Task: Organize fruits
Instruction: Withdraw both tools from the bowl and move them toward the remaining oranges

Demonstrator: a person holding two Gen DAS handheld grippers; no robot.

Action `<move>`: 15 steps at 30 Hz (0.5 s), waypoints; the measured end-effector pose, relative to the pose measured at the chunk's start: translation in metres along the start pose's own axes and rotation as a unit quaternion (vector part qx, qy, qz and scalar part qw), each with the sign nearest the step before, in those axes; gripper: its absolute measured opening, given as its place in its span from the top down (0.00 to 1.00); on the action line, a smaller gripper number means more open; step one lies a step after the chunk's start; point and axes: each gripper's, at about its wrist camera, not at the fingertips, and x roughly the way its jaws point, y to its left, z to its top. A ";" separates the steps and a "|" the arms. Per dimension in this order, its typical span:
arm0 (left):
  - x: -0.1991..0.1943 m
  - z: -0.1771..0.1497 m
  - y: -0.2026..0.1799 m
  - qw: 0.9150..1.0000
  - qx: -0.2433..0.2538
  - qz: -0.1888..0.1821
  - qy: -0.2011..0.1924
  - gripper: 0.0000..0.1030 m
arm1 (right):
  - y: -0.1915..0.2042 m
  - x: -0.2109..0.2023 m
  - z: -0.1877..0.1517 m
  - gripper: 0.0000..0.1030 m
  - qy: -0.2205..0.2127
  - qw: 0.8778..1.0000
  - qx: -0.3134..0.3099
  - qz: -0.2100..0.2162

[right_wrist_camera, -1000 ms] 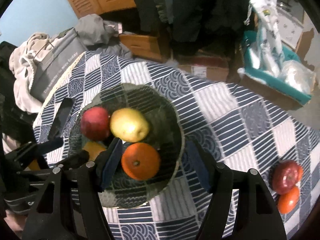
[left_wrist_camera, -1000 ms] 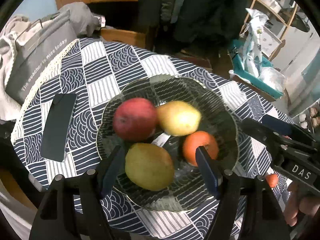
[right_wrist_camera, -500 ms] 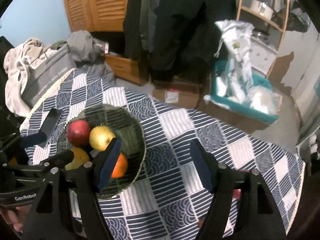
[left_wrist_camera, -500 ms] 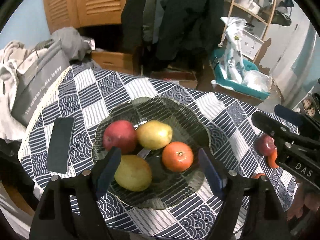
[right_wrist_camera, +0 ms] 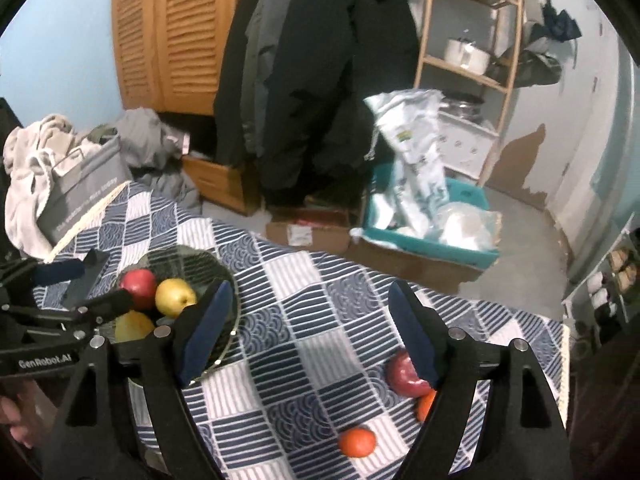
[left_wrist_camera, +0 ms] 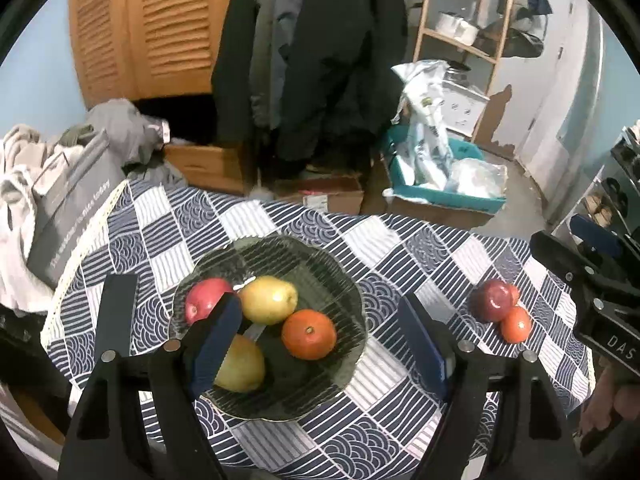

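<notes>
A dark glass bowl (left_wrist_camera: 336,280) on the checked tablecloth holds a red apple (left_wrist_camera: 202,300), two yellow pears (left_wrist_camera: 270,300) and an orange (left_wrist_camera: 309,334). My left gripper (left_wrist_camera: 318,340) is open and empty, raised above the bowl's near side. A red apple (left_wrist_camera: 491,300) and a small orange fruit (left_wrist_camera: 516,324) lie on the cloth to the right. My right gripper (right_wrist_camera: 306,328) is open and empty above the cloth between the bowl (right_wrist_camera: 224,280) and the loose apple (right_wrist_camera: 402,374). Another small orange fruit (right_wrist_camera: 357,442) lies near the front edge.
A black phone (left_wrist_camera: 116,316) lies left of the bowl. A grey bag (left_wrist_camera: 68,208) and clothes sit at the table's far left. Beyond the table are cardboard boxes (left_wrist_camera: 320,196), a teal bin (left_wrist_camera: 440,196) and a wooden shelf (left_wrist_camera: 460,32).
Both grippers have pulled back and up from the bowl, and the right one has swung right. The orange stays in the bowl. The loose fruits on the right have come into view.
</notes>
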 end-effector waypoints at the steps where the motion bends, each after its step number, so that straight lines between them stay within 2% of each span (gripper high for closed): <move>1: -0.003 0.001 -0.004 1.000 0.004 0.001 -0.004 0.19 | -0.002 -0.003 -0.001 0.20 -0.003 1.000 0.001 -0.003; 3: -0.009 0.002 -0.011 1.000 0.011 0.001 -0.013 0.14 | -0.011 -0.014 -0.004 0.19 -0.012 1.000 0.004 -0.011; 10: -0.020 0.005 -0.040 0.999 0.044 0.000 -0.030 0.14 | -0.031 -0.043 -0.011 0.18 -0.039 0.998 -0.006 -0.039; 15: -0.029 0.006 -0.058 0.997 0.059 -0.004 -0.043 0.14 | -0.044 -0.060 -0.019 0.18 -0.054 0.998 -0.001 -0.044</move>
